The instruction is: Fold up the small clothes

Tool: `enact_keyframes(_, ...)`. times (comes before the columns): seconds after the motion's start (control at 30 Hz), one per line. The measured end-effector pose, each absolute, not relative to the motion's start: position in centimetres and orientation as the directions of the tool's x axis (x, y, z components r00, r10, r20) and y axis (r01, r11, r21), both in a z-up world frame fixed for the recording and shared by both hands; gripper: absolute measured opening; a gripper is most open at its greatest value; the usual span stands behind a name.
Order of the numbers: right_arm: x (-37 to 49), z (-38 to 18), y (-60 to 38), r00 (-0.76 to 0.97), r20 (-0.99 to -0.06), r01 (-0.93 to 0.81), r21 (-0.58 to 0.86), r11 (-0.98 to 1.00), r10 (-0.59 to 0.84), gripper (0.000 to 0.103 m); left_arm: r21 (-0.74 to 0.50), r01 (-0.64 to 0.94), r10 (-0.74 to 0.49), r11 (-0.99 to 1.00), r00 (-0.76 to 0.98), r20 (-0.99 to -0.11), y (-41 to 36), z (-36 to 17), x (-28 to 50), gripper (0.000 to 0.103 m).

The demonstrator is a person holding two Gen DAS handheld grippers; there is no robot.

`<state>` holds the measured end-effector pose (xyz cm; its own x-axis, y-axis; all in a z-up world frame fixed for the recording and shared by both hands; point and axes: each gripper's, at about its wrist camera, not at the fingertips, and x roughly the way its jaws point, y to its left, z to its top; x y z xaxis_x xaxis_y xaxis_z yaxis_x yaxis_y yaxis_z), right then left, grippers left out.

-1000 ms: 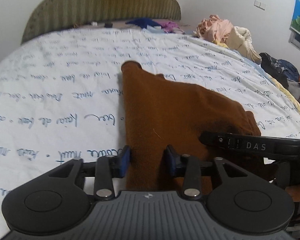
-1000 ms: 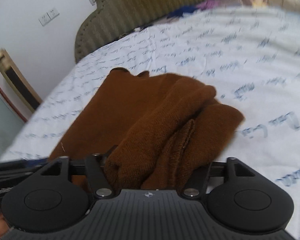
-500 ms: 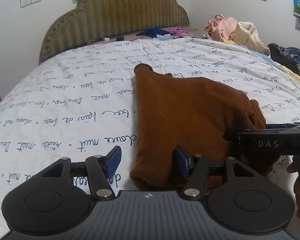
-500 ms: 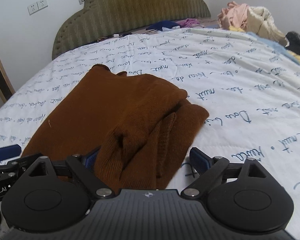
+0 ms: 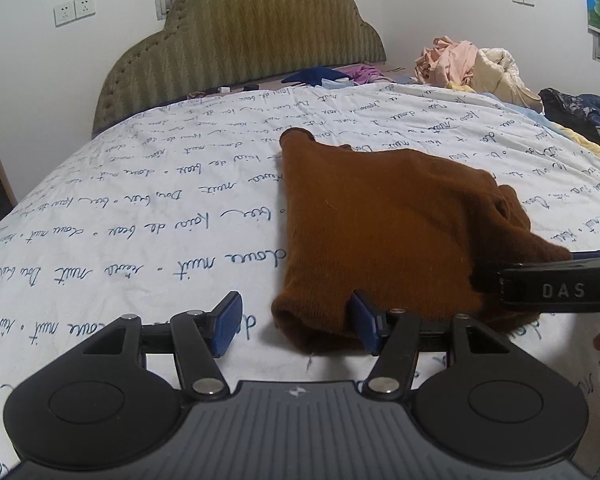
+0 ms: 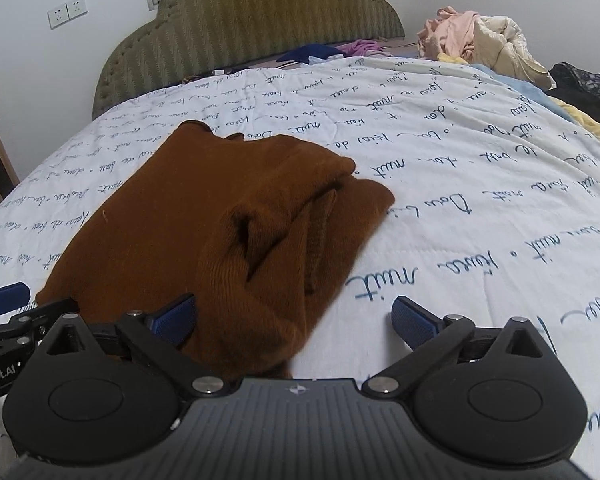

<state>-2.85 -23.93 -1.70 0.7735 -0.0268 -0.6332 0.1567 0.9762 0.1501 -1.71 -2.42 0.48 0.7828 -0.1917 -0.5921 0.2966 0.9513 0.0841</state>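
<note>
A brown knitted garment [image 5: 380, 232] lies folded on the white bedspread with blue writing [image 5: 140, 216]; it also shows in the right wrist view [image 6: 204, 232], with a sleeve bunched on its right side. My left gripper [image 5: 296, 322] is open at the garment's near left corner, its jaws apart and holding nothing. My right gripper [image 6: 296, 320] is open wide at the garment's near right edge, holding nothing. The right gripper's body shows at the right of the left wrist view [image 5: 560, 290].
An olive padded headboard [image 5: 252, 40] stands at the far end. A heap of pink and cream clothes [image 5: 472, 68] and dark clothes [image 5: 580, 112] lie at the far right edge of the bed. Blue and purple items [image 5: 328, 74] lie by the headboard.
Both grippers opened and let go of the brown garment, then drew back toward the near edge. The garment now lies flat on the bed.
</note>
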Motion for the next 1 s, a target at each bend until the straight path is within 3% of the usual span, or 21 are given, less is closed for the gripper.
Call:
enact_keyframes(0.07,-3.3,-1.9,-23.7,0.773,-0.633,0.155,0.136,0.979,-0.034,0.102,0.095,0.285,-0.179,0.954,0.792,-0.583,-2.2,0.2,-2.0,0.069)
enact_keyframes(0.77,-6.8,-3.2,-22.2,0.775,-0.627,0.157,0.076,0.985,-0.075,0.102,0.095,0.239,-0.13,0.966,0.773,-0.62,-0.3,-1.7,-2.9,0.069)
enact_keyframes(1.0,-7.5,-3.6,-21.2,0.776,-0.621,0.155,0.023,0.988,-0.108,0.103,0.107,0.213,-0.104,0.971,0.784,-0.612,-0.2,-2.1,-3.2,0.079)
